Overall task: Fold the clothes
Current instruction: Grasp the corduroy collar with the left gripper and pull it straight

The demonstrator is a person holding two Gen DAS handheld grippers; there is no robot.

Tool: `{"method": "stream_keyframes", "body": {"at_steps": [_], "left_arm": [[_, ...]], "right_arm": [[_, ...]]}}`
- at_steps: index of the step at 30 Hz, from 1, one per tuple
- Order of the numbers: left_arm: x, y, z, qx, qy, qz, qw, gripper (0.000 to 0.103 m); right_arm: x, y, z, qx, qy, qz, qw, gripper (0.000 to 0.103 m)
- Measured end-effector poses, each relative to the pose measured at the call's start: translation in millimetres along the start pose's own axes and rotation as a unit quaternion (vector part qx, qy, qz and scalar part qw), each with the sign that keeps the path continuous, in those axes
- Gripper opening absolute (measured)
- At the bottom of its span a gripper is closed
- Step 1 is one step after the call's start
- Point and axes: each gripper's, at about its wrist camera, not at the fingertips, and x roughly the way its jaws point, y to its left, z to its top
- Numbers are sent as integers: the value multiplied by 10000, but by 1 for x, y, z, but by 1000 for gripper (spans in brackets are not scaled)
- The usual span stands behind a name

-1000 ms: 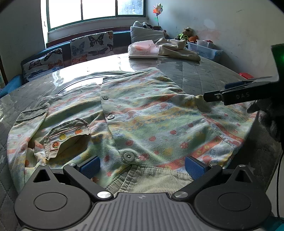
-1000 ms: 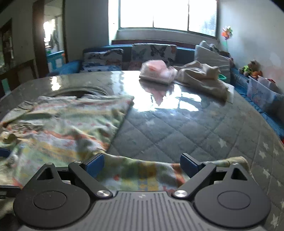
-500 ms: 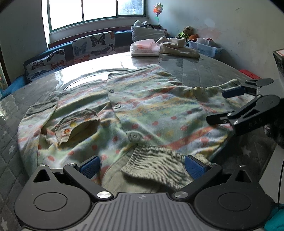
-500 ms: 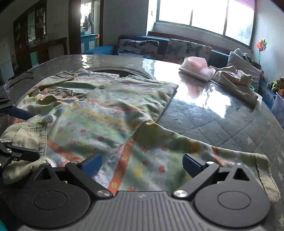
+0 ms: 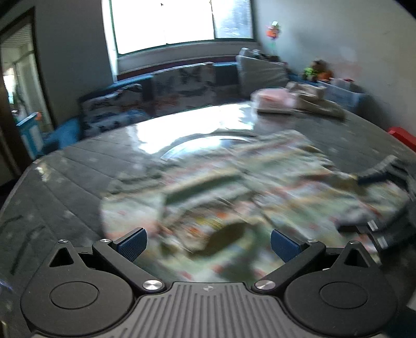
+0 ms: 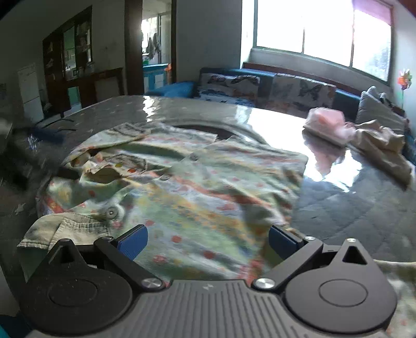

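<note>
Motion blur smears the patterned shirt (image 5: 234, 192) spread on the quilted table (image 5: 78, 176) in the left view, its near hem cut off behind both wide-spread, empty grippers, left (image 5: 208, 243) and right (image 6: 208, 240), whose jaws have just been opening.

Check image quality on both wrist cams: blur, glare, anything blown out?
Left wrist view: heavy motion blur, patterned shirt smeared, window blown out, glare on the table. Right wrist view: much sharper, shirt buttons readable, mild blur at the edges, strong window reflection on the tabletop near the pink bundle. Fisheye bending in both.
</note>
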Motion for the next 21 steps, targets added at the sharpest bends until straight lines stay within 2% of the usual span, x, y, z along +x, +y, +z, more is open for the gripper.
{"method": "stream_keyframes", "body": {"at_steps": [4, 8, 13, 19, 21], "left_arm": [[23, 19, 17, -19, 1, 253, 9997, 103], [53, 32, 29, -107, 179, 372, 9991, 101], [82, 40, 34, -119, 431, 376, 9983, 91], [109, 45, 34, -9, 757, 426, 9962, 71], [112, 49, 33, -41, 754, 396, 9964, 64]], "right_arm": [[12, 7, -5, -39, 172, 88, 9998, 102], [13, 10, -7, -74, 203, 110, 9997, 103], [13, 10, -7, -51, 210, 132, 9997, 103], [14, 8, -7, -45, 209, 160, 9996, 103], [13, 8, -8, -50, 192, 164, 9997, 103]]}}
